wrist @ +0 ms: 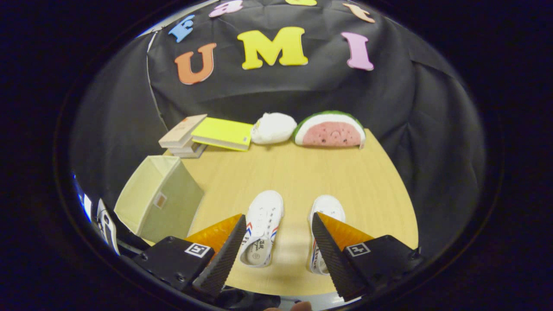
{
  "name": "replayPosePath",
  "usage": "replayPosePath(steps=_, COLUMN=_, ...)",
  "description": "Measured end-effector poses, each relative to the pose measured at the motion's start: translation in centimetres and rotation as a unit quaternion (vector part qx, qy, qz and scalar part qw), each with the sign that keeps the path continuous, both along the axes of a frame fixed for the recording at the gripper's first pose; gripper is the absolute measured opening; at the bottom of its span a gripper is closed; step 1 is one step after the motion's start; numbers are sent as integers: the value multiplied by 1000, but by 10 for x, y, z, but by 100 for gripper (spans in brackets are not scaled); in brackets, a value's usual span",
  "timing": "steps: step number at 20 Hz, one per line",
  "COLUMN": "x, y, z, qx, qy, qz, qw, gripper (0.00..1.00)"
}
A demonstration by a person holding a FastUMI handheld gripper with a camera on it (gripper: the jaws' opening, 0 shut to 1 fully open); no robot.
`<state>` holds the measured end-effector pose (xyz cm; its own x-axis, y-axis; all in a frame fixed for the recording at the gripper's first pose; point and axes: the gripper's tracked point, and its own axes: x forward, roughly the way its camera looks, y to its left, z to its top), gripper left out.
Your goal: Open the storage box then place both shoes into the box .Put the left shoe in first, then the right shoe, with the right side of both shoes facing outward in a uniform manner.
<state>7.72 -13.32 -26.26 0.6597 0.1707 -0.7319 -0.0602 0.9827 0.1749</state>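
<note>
box still closed, shoes untouched – risks ahead

the pale beige fabric storage box point(157, 196) sits at the left edge of the light wood table point(371, 185), ahead and left of our fingers, well apart from them. it's tilted in this view, with a small tab or label window on the side facing us; we can't tell which face is the lid or flap. we judge it not yet opened.

the two white canvas sneakers with red-blue side stripes lie side by side just ahead of the fingers, toes pointing away. the one on the left side point(262, 229) shows fully; the one on the right side point(325, 216) is partly hidden behind the right finger. which is the left-foot shoe we only infer from position.

our gripper point(276, 246) is spread wide, nothing between the fingers, hovering above the near table edge.

risks as we see them:
- soft box near the edge: a push on the lid could slide it off or collapse it.
- grabbing a shoe first breaks the order; box opens first.
- pinching soft canvas may twist the shoe, so the right side ends up facing the wrong way.

beyond: a stack of books with a yellow cover on top point(207, 134), a white plush point(273, 128), a watermelon-slice plush point(330, 129), all clear of our path.
</note>
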Motion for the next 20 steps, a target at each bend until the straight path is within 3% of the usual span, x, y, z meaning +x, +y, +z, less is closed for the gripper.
replayPosePath(steps=5, x=2, y=10, z=-72, qx=28, qy=114, qz=28, qw=993, gripper=98)
replayPosePath(steps=11, x=12, y=23, z=-121, qx=64, qy=204, qz=46, qw=976, gripper=94)
replayPosePath(steps=15, x=15, y=36, z=-127, qx=97, qy=238, qz=64, qw=964, gripper=76)
replayPosePath(steps=16, x=16, y=39, z=-126, qx=112, qy=241, qz=67, qw=962, gripper=64)
replayPosePath(steps=17, x=15, y=42, z=-124, qx=125, qy=251, qz=69, qw=957, gripper=60)
replayPosePath(steps=18, x=12, y=41, z=-121, qx=130, qy=251, qz=62, qw=957, gripper=36)
replayPosePath(steps=20, x=15, y=41, z=-123, qx=134, qy=253, qz=61, qw=956, gripper=24)
